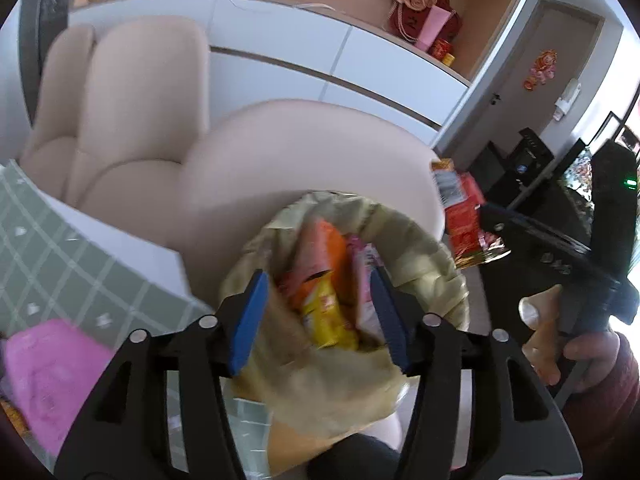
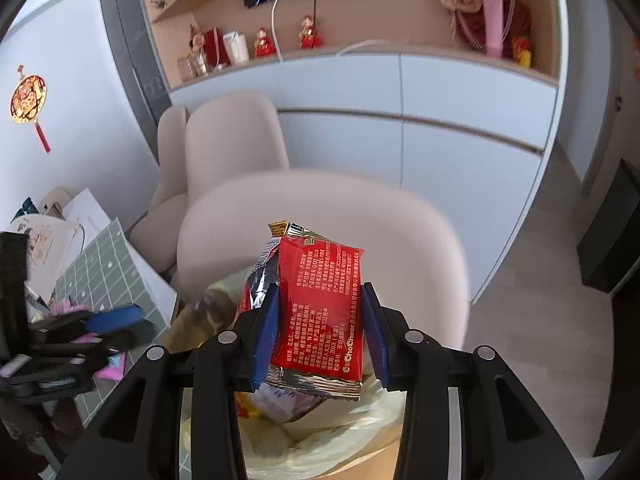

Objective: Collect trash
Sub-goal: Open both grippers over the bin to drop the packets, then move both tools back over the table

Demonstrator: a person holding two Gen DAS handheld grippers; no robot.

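A pale yellow trash bag (image 1: pixel 416 256) stands open, with orange, yellow and pink wrappers (image 1: pixel 324 280) inside. My left gripper (image 1: pixel 318 316) is at the bag's near rim with its blue fingers spread; the bag film lies between them and a grip on it does not show clearly. My right gripper (image 2: pixel 322 328) is shut on a red and silver snack packet (image 2: pixel 320 304) and holds it just above the bag's mouth (image 2: pixel 304 444). The packet also shows in the left wrist view (image 1: pixel 460 208), held by the right gripper (image 1: pixel 496 220).
Beige padded chairs (image 1: pixel 304 152) stand right behind the bag. A table with a green checked cloth (image 1: pixel 72 256) and a pink item (image 1: pixel 52 368) is at the left. White cabinets (image 2: pixel 440 120) with ornaments on a shelf line the back wall.
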